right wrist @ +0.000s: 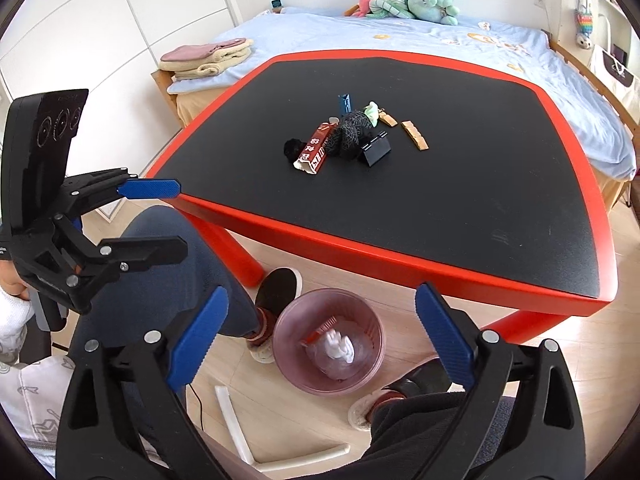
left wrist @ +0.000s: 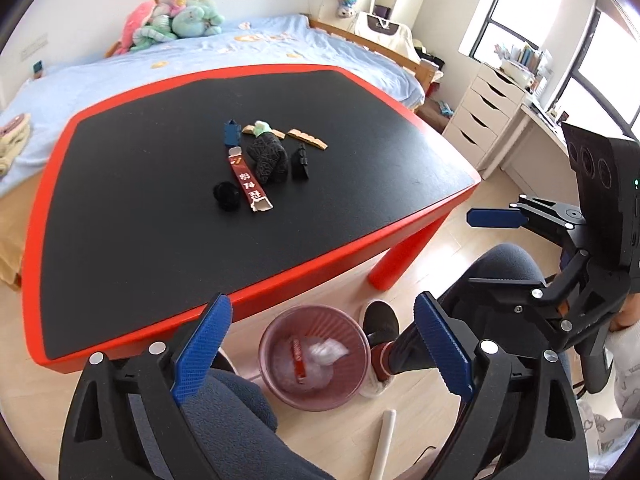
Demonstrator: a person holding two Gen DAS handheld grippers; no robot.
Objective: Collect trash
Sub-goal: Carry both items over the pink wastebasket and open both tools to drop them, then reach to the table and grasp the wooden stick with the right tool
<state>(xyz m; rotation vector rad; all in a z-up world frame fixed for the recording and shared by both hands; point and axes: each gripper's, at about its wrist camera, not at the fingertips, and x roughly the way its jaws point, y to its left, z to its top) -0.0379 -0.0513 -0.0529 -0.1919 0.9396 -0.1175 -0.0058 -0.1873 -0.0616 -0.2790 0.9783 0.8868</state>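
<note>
Landmark: table [left wrist: 360, 216], black top with a red rim, standing beside the bed [left wrist: 120, 68].
Bin: pink bin [left wrist: 276, 384] on the floor just off the table's near edge, between the person's two feet; seen from above in both views [right wrist: 288, 364].
Bin contents: a red wrapper [left wrist: 298, 358] and crumpled white paper [left wrist: 326, 354] lie inside.
Trash cluster: grouped near the table's centre, well apart from the bin.
Carton: red carton [left wrist: 248, 180] lying flat, one end torn open toward the table's near edge; in the right view at [right wrist: 314, 148].
Black wad: small dark wad [left wrist: 227, 196] touching the carton's side.
Dark bundle: patterned dark bundle [left wrist: 268, 158] on the carton's other side, with a green scrap [left wrist: 262, 127] at its far end.
Black clip: black clip [left wrist: 300, 162] just beside the bundle.
Blue box: small blue box [left wrist: 231, 132] beyond the carton, toward the bed.
Tan strips: two tan strips [left wrist: 308, 139] on the far side of the cluster.
Left gripper: left gripper [left wrist: 320, 356] held above the bin, off the table's near edge; jaws spread wide, nothing between them.
Right gripper: right gripper [right wrist: 320, 344] likewise above the bin; jaws wide, holding nothing.
</note>
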